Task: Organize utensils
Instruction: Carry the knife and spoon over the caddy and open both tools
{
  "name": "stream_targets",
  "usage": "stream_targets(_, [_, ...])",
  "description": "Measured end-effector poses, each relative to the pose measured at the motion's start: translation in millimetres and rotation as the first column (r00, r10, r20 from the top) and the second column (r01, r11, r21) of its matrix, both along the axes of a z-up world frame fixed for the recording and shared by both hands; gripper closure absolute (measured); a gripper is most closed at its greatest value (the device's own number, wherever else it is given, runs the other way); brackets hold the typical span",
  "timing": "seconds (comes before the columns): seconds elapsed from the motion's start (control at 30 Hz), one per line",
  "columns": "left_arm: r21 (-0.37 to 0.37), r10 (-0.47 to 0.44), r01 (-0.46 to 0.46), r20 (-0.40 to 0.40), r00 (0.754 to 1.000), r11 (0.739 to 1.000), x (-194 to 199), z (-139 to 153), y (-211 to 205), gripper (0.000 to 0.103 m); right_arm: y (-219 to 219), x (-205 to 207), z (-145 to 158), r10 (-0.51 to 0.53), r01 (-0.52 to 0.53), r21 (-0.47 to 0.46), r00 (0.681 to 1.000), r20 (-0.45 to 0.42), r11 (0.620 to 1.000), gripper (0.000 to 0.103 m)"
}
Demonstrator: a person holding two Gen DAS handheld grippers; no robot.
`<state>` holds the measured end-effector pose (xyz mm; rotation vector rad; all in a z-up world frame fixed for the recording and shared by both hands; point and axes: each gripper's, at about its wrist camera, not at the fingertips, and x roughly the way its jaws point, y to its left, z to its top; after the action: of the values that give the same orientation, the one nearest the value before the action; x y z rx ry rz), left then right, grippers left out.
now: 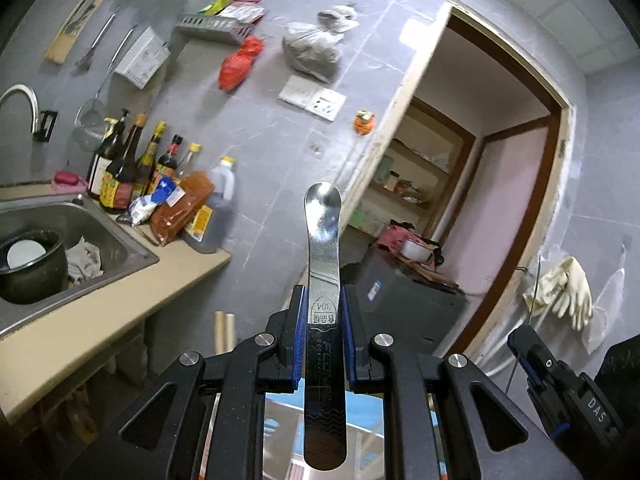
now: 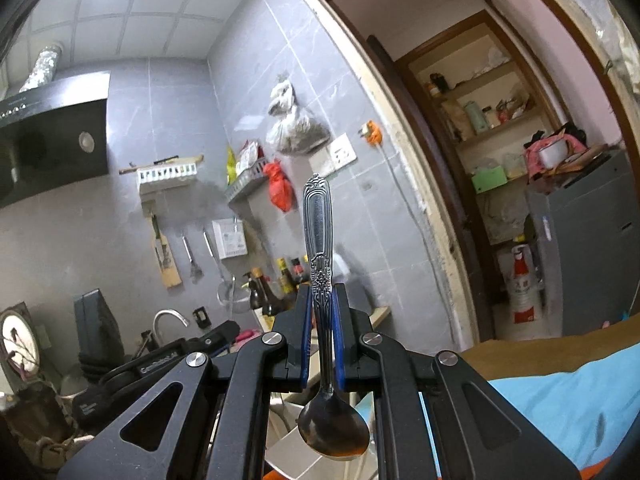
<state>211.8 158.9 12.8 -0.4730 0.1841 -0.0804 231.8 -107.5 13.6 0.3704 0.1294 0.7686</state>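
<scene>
My left gripper (image 1: pixel 323 300) is shut on a flat steel spoon (image 1: pixel 323 236) with printed lettering on its handle. The small bowl end points forward toward the doorway, and the handle runs back under the camera. My right gripper (image 2: pixel 323 298) is shut on an ornate steel spoon (image 2: pixel 318 224). Its patterned handle sticks up and forward, while its bowl (image 2: pixel 334 432) hangs below the jaws near the camera. In the left wrist view the right gripper (image 1: pixel 516 340) shows at the lower right edge. Part of the left gripper's body (image 2: pixel 160 360) appears at the lower left of the right wrist view.
A steel sink (image 1: pixel 104 236) with a dark pot (image 1: pixel 32 268) sits in a beige counter (image 1: pixel 120 300), with sauce bottles (image 1: pixel 132 164) behind it. Wall racks (image 1: pixel 216 26), hanging bags (image 1: pixel 312 48) and an open doorway (image 1: pixel 480 168) lie ahead. A range hood (image 2: pixel 56 132) is at the left.
</scene>
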Motion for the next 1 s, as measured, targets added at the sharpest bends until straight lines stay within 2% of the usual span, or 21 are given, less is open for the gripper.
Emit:
stream_targets(0.33, [0.022,0.024,-0.024,-0.011,1.000,0.999,9,-37,1,0.090,27,7,-28,0.018,-0.018,-0.089,1.000,-0.005,0.996,0.096])
stream_targets(0.5, [0.047,0.031,-0.031,0.000,1.000,0.998,10,-44,-6,0.090,36,7,-38,0.026,-0.025,-0.160,1.000,0.000,0.987,0.096])
stream_targets(0.73, [0.041,0.051,-0.050,-0.020,0.998,0.998,8,-55,-6,0.090,39,4,-39,0.025,-0.019,-0.189,0.999,0.029,0.982,0.095])
stream_targets(1.0, [0.076,0.050,-0.048,-0.030,0.998,0.996,5,-56,-9,0.090,43,0,-42,0.036,-0.032,-0.210,0.999,0.015,0.977,0.094])
